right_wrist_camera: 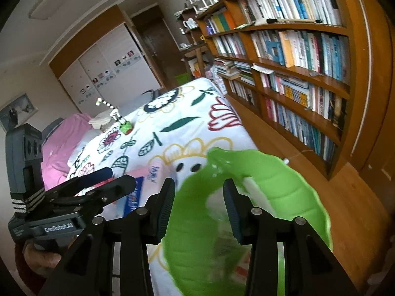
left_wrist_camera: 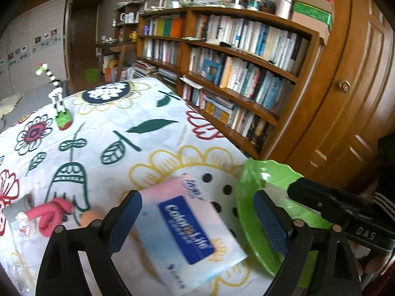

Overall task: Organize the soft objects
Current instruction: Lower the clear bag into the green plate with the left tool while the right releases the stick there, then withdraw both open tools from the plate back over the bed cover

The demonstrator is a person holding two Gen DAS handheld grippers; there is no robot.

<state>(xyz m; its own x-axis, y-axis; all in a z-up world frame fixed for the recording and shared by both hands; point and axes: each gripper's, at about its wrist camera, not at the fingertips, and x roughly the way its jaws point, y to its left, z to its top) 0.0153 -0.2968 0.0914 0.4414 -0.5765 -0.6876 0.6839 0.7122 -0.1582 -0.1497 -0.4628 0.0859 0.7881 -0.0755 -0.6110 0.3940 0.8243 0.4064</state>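
Observation:
A pink, white and blue tissue pack [left_wrist_camera: 187, 227] lies on the flowered tablecloth [left_wrist_camera: 111, 128] between the wide-apart fingers of my left gripper [left_wrist_camera: 197, 209]. The pads stand off its sides, so the gripper is open. To its right sits a green leaf-shaped tray [left_wrist_camera: 246, 204]. My right gripper [right_wrist_camera: 199, 190] hovers over that tray [right_wrist_camera: 284, 185], open, with nothing between its pads. A blurred white item [right_wrist_camera: 251, 185] lies in the tray. A pink soft item [left_wrist_camera: 49, 214] lies at the left, beside an orange egg-like thing [left_wrist_camera: 90, 218].
A black-and-white giraffe toy [left_wrist_camera: 58, 98] on a green base stands at the far left of the table. A wooden bookcase [left_wrist_camera: 246, 74] full of books runs along the right, close to the table's edge. A pink cloth [right_wrist_camera: 64, 143] lies beyond the table.

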